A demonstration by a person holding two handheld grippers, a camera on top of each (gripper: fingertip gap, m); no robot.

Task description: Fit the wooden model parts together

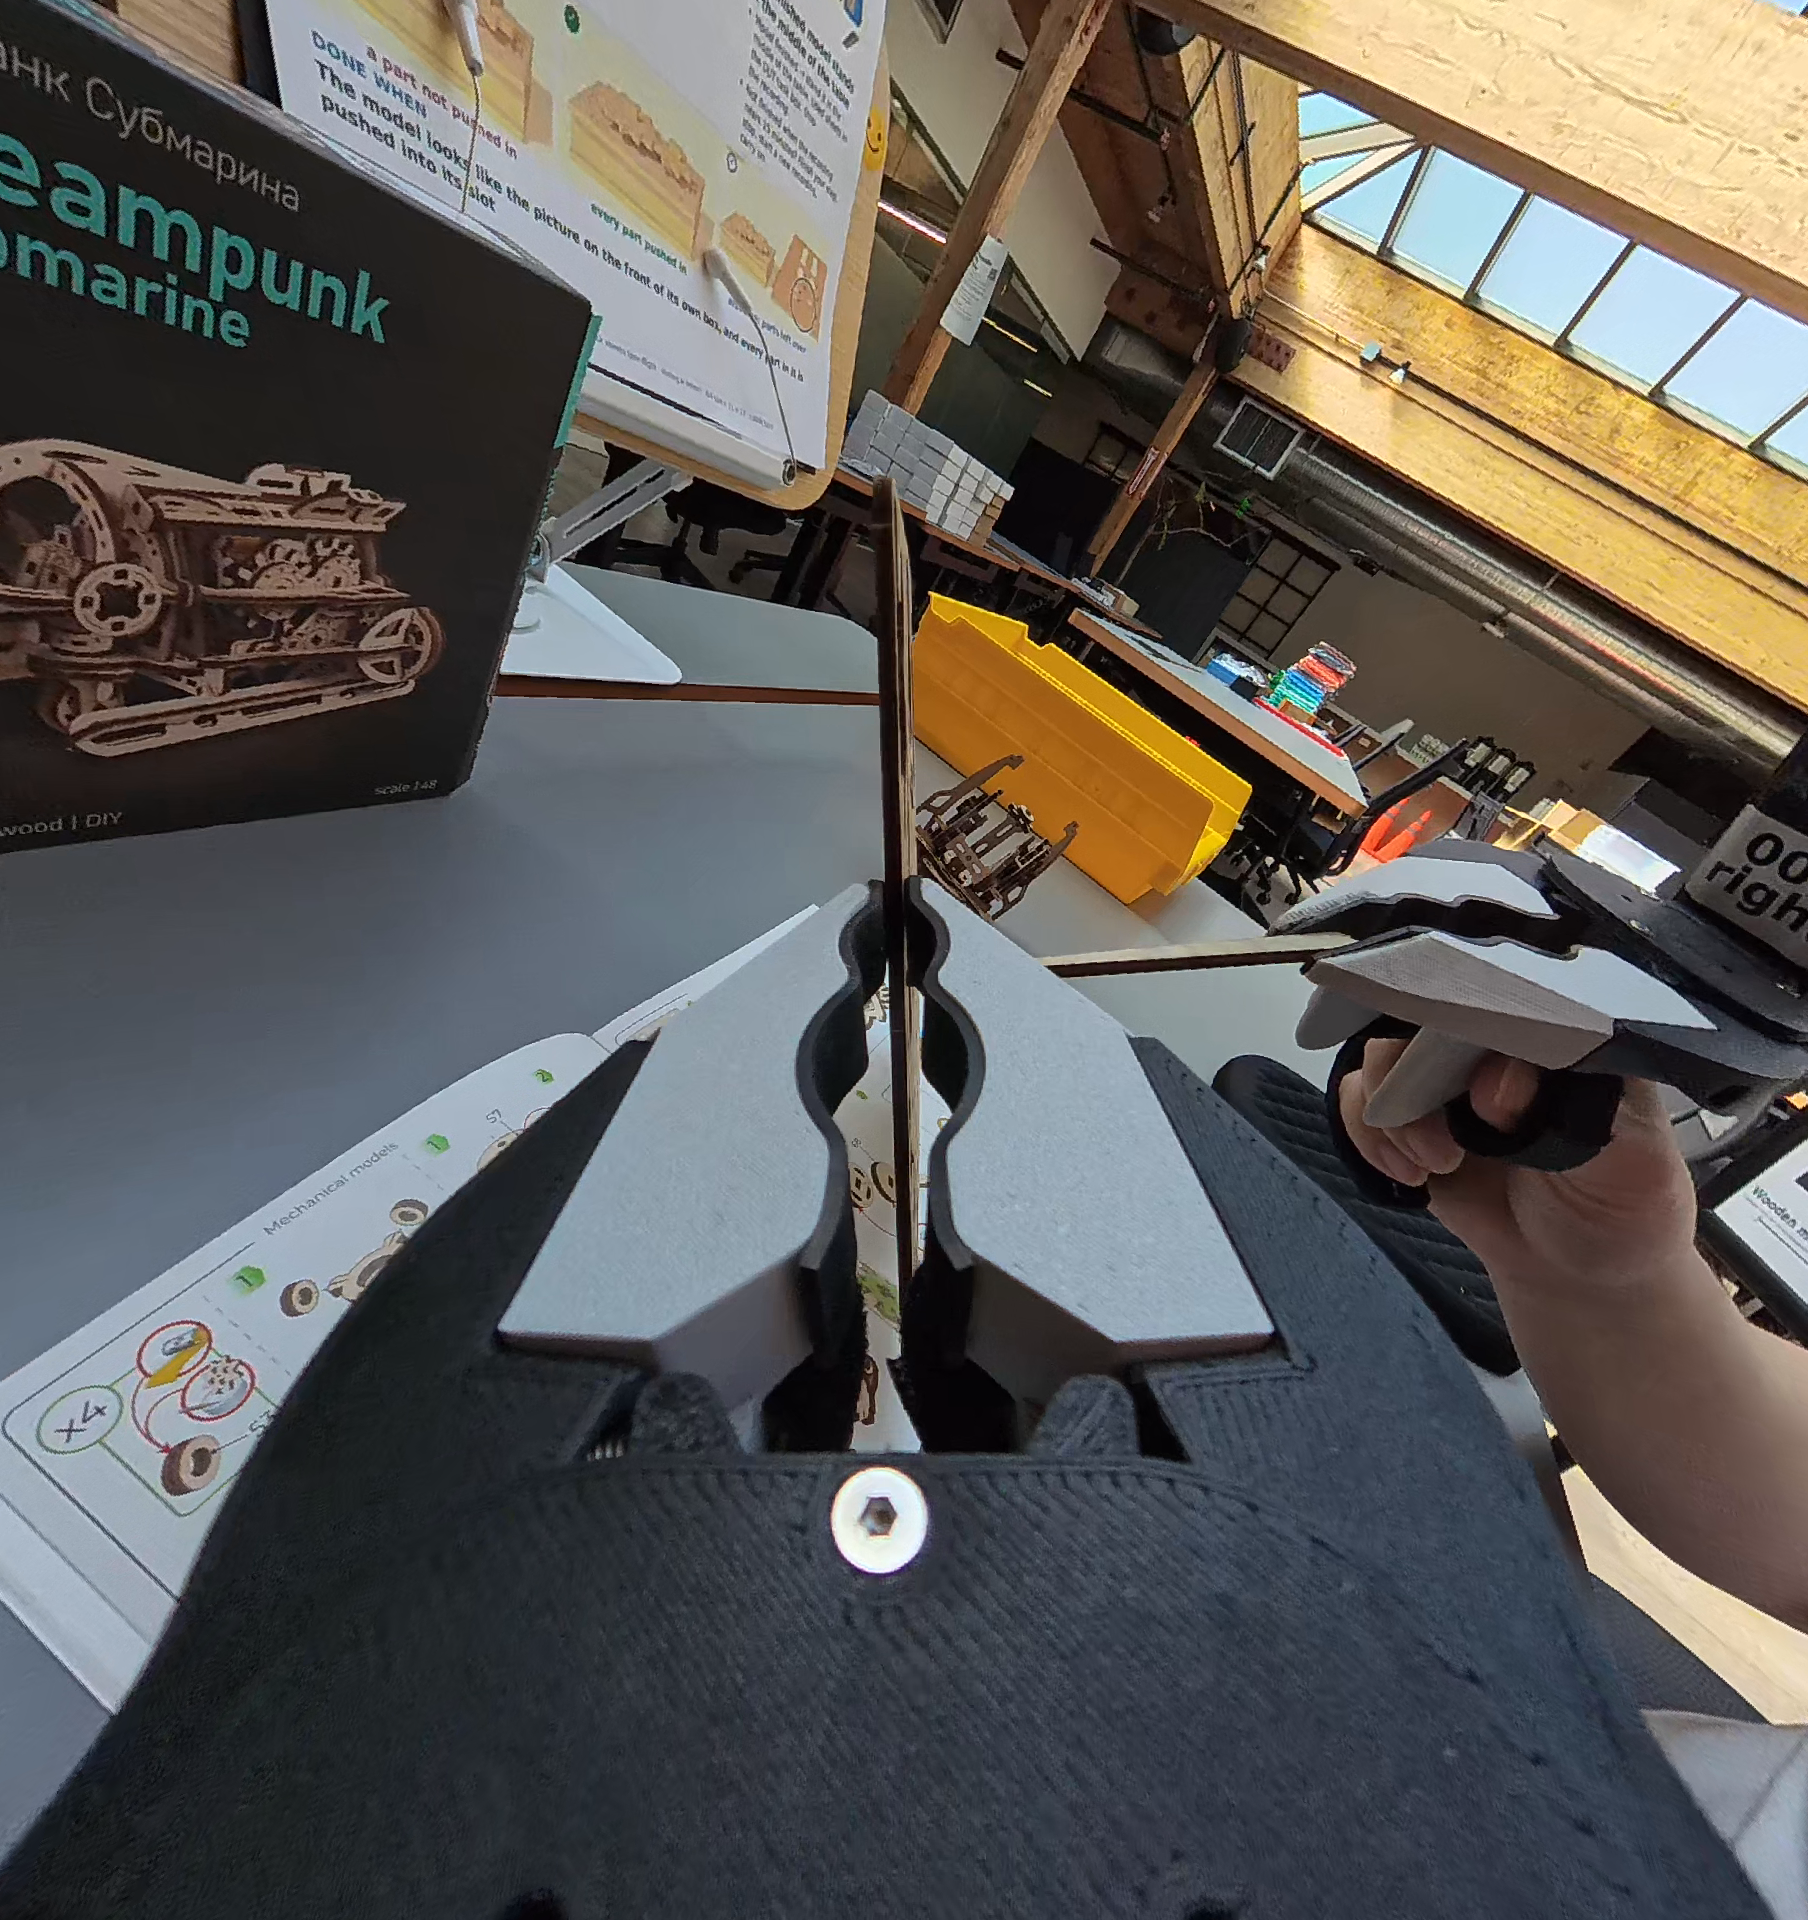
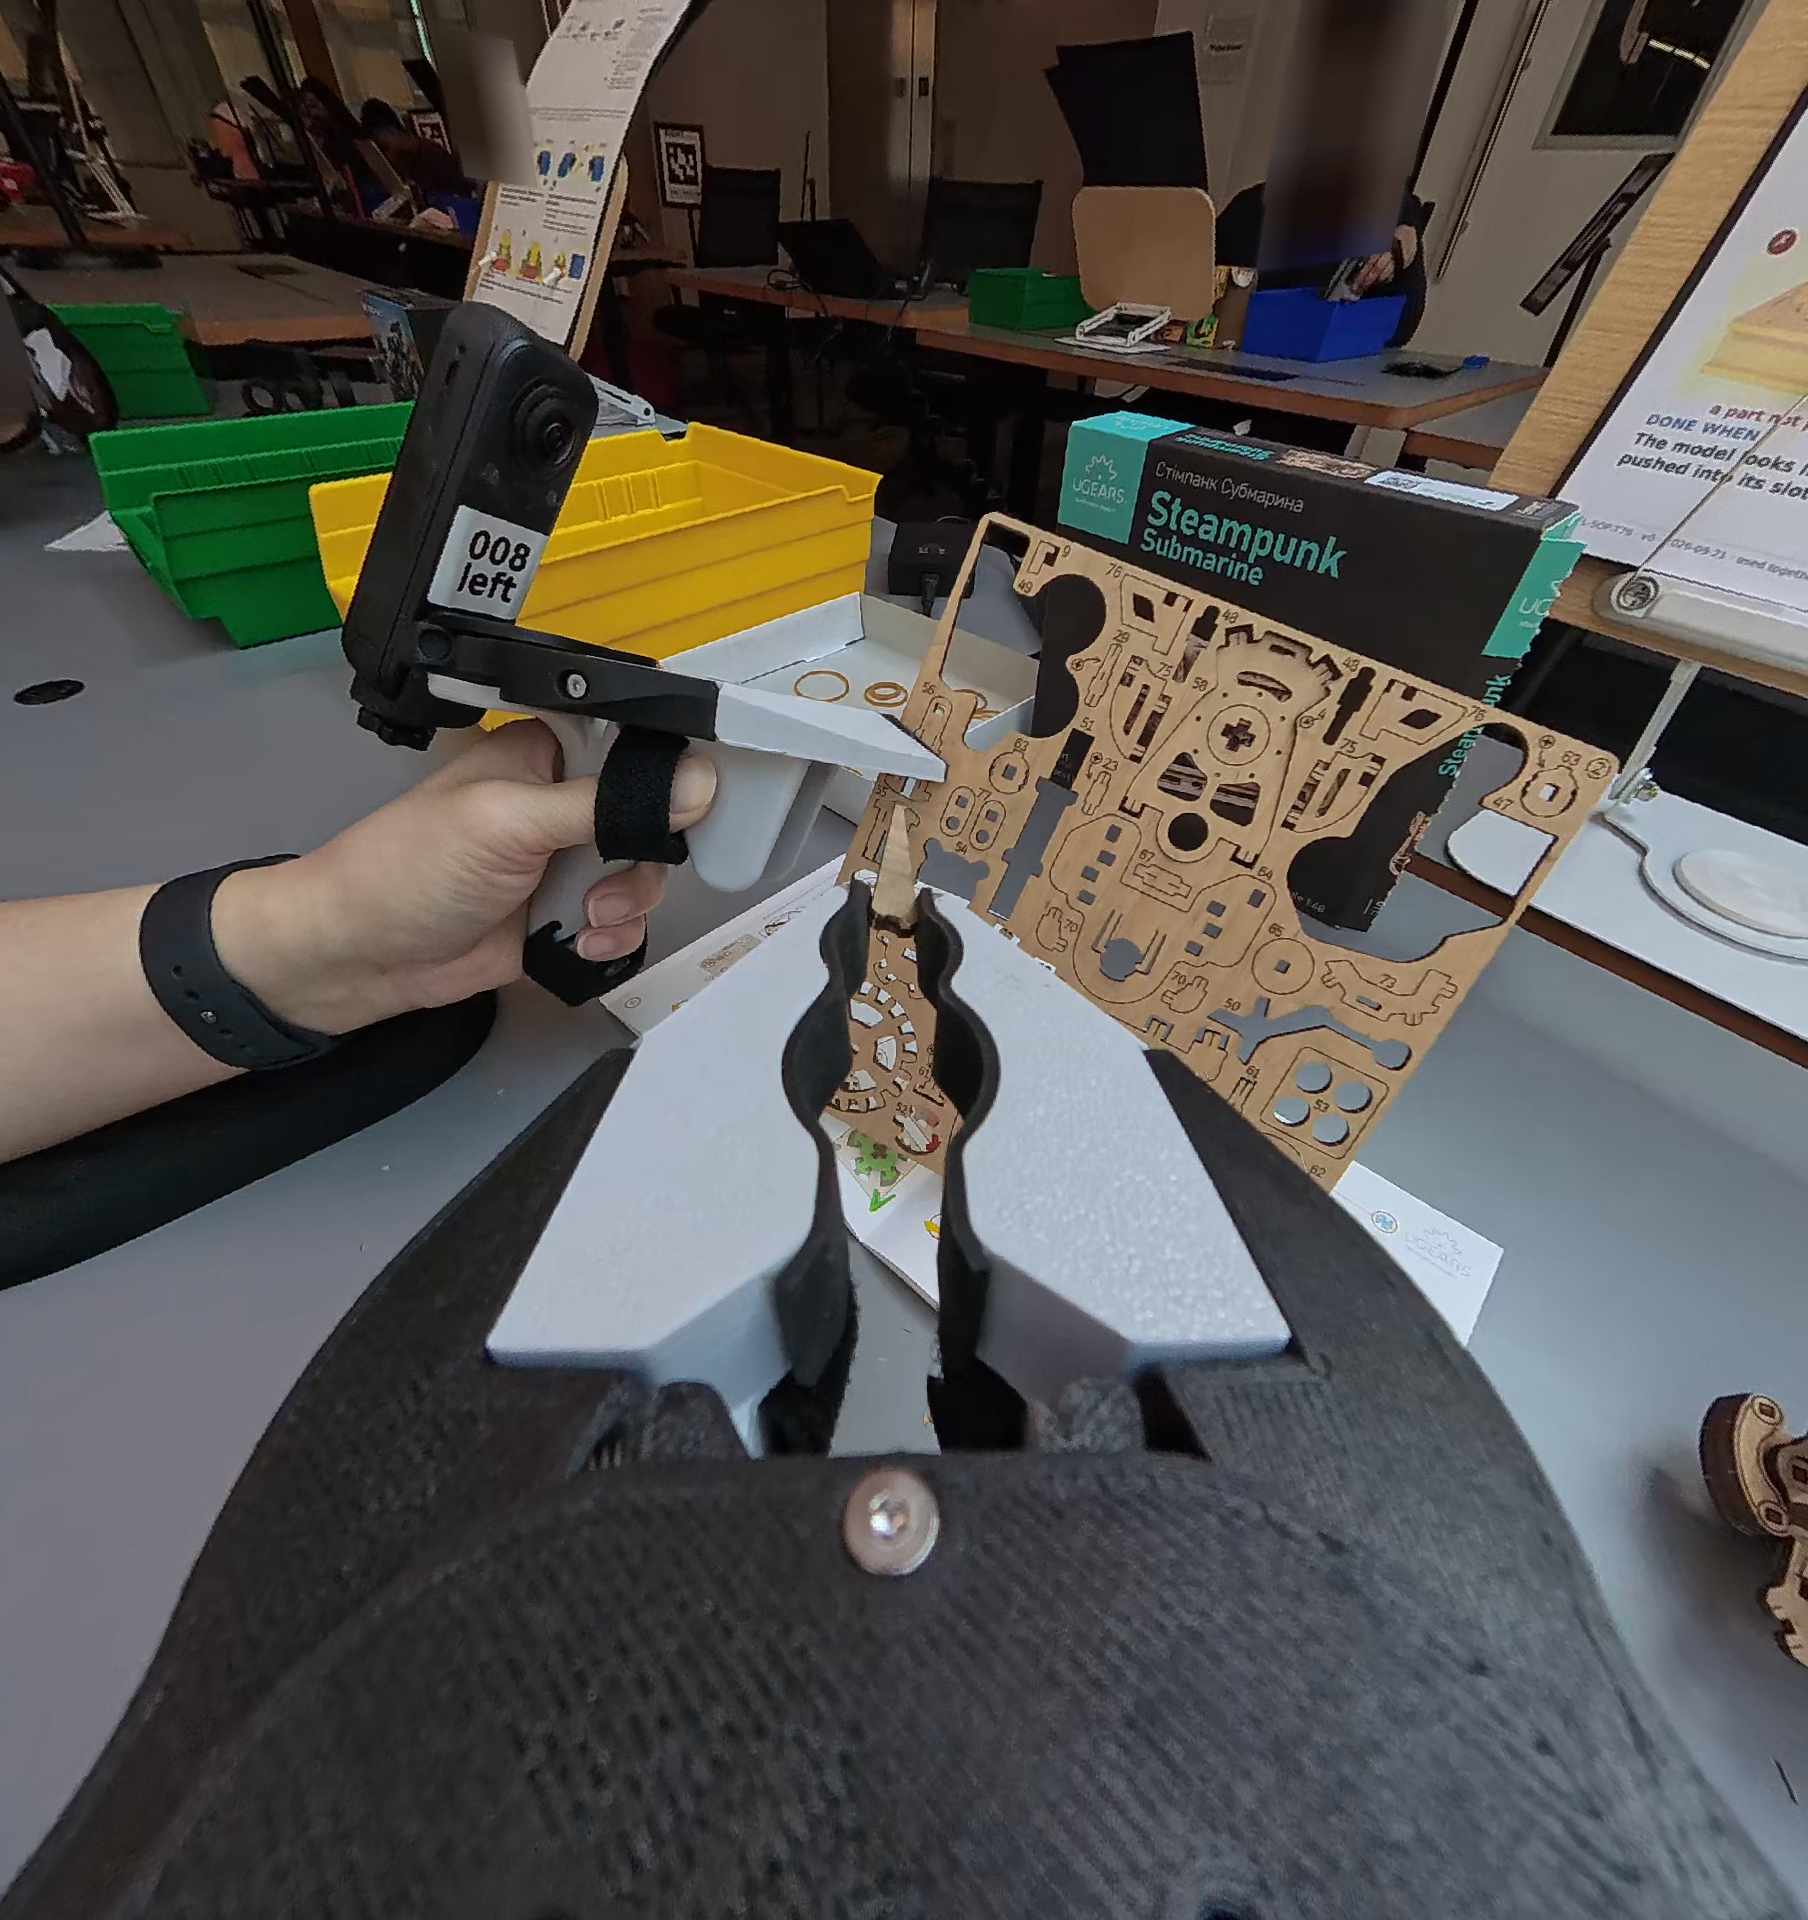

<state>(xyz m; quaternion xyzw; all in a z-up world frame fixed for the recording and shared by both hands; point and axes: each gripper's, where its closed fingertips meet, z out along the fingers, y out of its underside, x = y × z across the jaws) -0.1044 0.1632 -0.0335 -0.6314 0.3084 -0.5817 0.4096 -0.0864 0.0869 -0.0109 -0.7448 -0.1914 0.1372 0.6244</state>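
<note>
My left gripper (image 1: 892, 894) is shut on a thin plywood parts sheet (image 1: 895, 675) and holds it upright above the table. The sheet is edge-on in the left wrist view. The right wrist view shows its flat face (image 2: 1243, 831) with many laser-cut parts and several empty cut-outs, with the left gripper (image 2: 931, 764) clamped on its upper left edge. My right gripper (image 2: 892, 904) is shut on a small pointed wooden piece (image 2: 895, 862), whose tip is close to the sheet's left edge. In the left wrist view the right gripper (image 1: 1305, 940) holds this piece (image 1: 1191, 954) level, pointing at the sheet.
A partly built wooden model (image 1: 983, 842) (image 2: 1804, 1507) lies on the grey table. The black kit box (image 1: 204, 468) (image 2: 1295, 540) stands behind. An instruction booklet (image 1: 204, 1351) lies under the grippers. A yellow bin (image 1: 1066, 748) (image 2: 671, 520) and green bins (image 2: 204, 499) sit farther off, and an instruction board (image 2: 1762, 416) stands at the back. One gripper's finger ends stand about 9 centimetres off the other's. From either gripper's tips it is about 25 centimetres to the partly built wooden model (image 2: 1804, 1507).
</note>
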